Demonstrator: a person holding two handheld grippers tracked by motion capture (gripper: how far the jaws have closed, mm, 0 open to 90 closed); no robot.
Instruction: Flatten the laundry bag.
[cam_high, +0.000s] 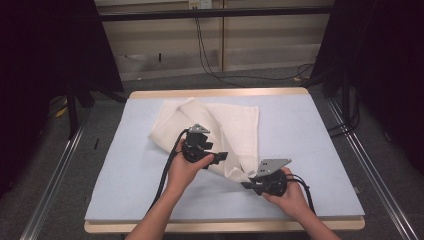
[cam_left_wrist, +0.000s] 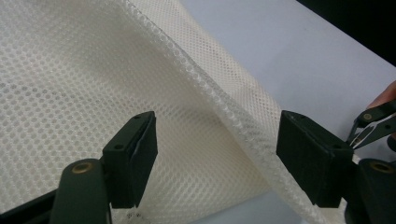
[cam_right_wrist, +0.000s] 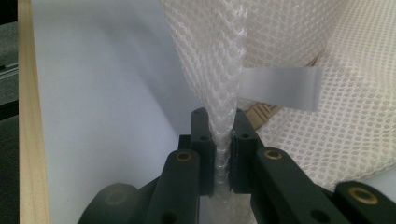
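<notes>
At centre of the high view, a cream mesh cloth (cam_high: 210, 132) lies partly folded on a pale blue mat (cam_high: 125, 165), which covers a wooden table (cam_high: 220, 92). Cloth runs from upper middle of frame down toward lower right, one corner drawn out to a point. Left gripper (cam_high: 222, 156), held in the person's left hand (cam_high: 182, 172), sits mid-frame over the cloth's lower edge. In the left gripper view its jaws stand wide apart w/ a raised mesh fold (cam_left_wrist: 224, 107) running between them, nothing pinched yet. Right gripper (cam_high: 246, 184), lower right of centre in the high view, has the drawn-out corner; in the right gripper view its jaws are closed tight on a bunched strip of mesh (cam_right_wrist: 223, 93) rising up the middle of frame. A white label tab (cam_right_wrist: 280, 88) sticks out at right of that strip. Step in hand, as I judge: folding or spreading the cloth, one corner secured, 2nd grip still to make. Next move prob. calls for the left gripper to close on the fold edge w/o catching extra layers, then both lifting together, keeping the mesh taut, not dragged.
</notes>
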